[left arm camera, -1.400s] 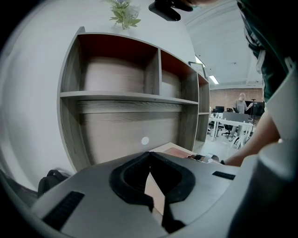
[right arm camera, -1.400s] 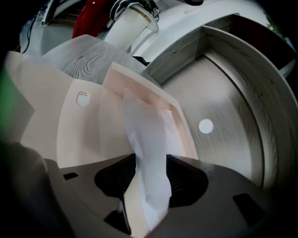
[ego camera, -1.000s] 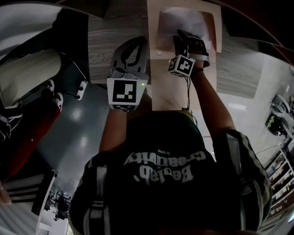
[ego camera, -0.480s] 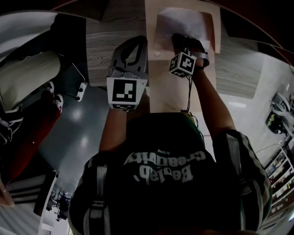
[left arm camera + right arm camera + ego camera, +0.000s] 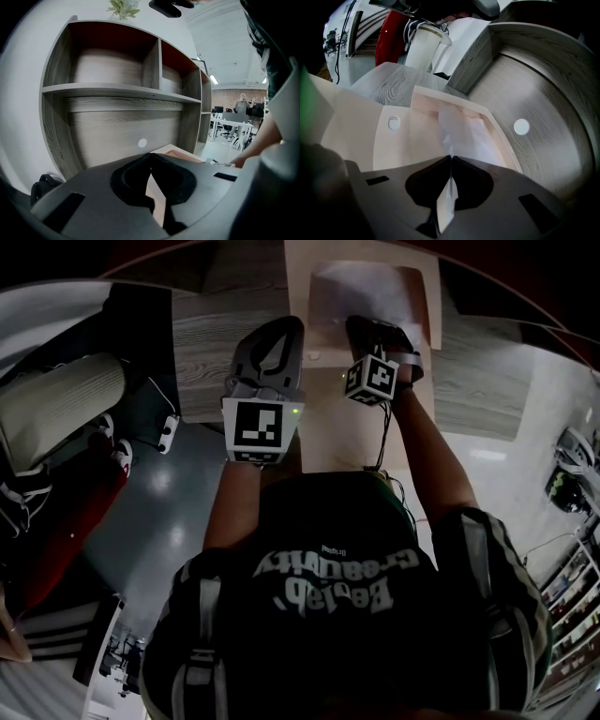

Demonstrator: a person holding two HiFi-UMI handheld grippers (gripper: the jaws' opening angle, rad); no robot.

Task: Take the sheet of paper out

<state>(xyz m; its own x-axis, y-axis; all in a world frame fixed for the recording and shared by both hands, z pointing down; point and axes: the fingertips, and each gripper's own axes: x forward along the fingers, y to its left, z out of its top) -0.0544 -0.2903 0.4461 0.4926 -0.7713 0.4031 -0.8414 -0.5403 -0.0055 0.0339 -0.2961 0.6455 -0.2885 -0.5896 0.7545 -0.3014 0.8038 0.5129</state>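
- At the far left of the head view, a pale ribbed cylinder (image 5: 58, 404) stands low beside the table, well apart from the work.
- A grey wood-grain table top (image 5: 202, 343) runs across the upper part of that view.
- The left gripper (image 5: 281, 332) hangs over the table at the left edge of the envelope. In the left gripper view its dark jaws meet at the tips with nothing between them, and a strip of beige shows below them.
- That gripper faces a grey wood-grain shelf unit (image 5: 117, 89), whose lower back panel bears a small round white dot (image 5: 142, 143).
- A large flat beige paper envelope (image 5: 328, 423) lies open on the table, with its pocket at the far end. A small oval white tab (image 5: 394, 123) sits on its left part.
- The white sheet of paper (image 5: 366, 287) lies mostly inside the envelope's pocket. Its near edge reaches out through the pocket's opening.
- The right gripper (image 5: 358, 326) tilts down at the mouth of the pocket, just right of the left gripper. Its jaws have just been closing and are now clamped on the near edge of the sheet. In the right gripper view a thin crumpled fold of white paper passes between the pressed tips and down behind them.
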